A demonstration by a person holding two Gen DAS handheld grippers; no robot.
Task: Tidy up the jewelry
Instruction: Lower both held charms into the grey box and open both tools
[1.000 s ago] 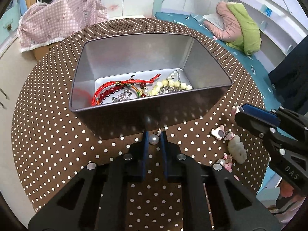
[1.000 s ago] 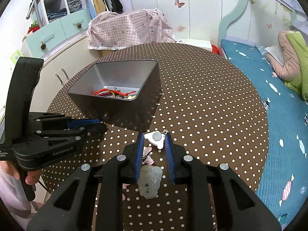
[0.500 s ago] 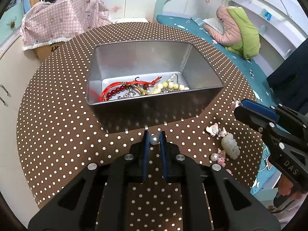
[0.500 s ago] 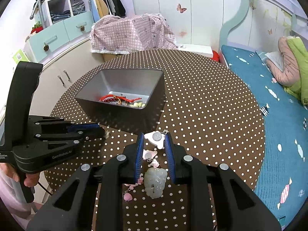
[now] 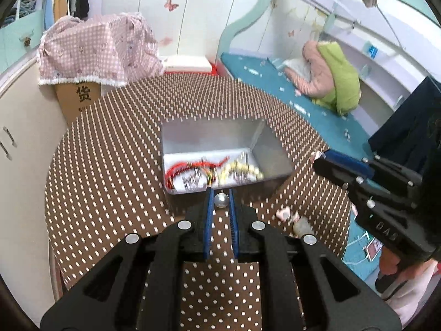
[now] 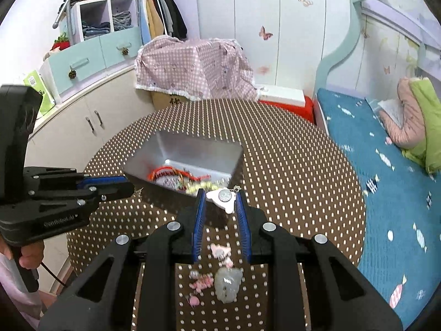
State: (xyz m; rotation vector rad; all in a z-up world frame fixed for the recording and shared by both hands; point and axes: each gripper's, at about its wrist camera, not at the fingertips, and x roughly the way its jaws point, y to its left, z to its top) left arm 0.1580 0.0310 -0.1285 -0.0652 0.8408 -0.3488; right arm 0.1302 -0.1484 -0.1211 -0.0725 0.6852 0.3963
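Observation:
A grey metal tin [image 5: 217, 129] [image 6: 190, 149] stands on the dotted round table and holds red cord bracelets [image 5: 193, 165] and pale beads [image 5: 242, 169]. My left gripper [image 5: 221, 200] is shut on a small pearl bead [image 5: 221, 200], raised just before the tin's near wall. My right gripper [image 6: 219, 196] is shut on a white charm with a silver disc [image 6: 222, 196], lifted near the tin's right corner. Below it on the cloth lie a pale jade pendant [image 6: 228, 284] and pink charms [image 6: 202, 282]. Each gripper shows in the other's view: the right gripper [image 5: 325, 160], the left gripper [image 6: 129, 189].
The brown polka-dot table [image 5: 110, 165] drops off close behind both grippers. A pink checked cover over a cardboard box [image 5: 93, 52] stands beyond the table. A bed with blue bedding [image 6: 386, 165] lies to the right, white cabinets [image 6: 82, 118] to the left. A hand [image 6: 26, 256] grips the left handle.
Both grippers have risen and drawn back from the tin, which now looks smaller and farther. The pearl and the white charm stay held; the jade pendant stays on the cloth below.

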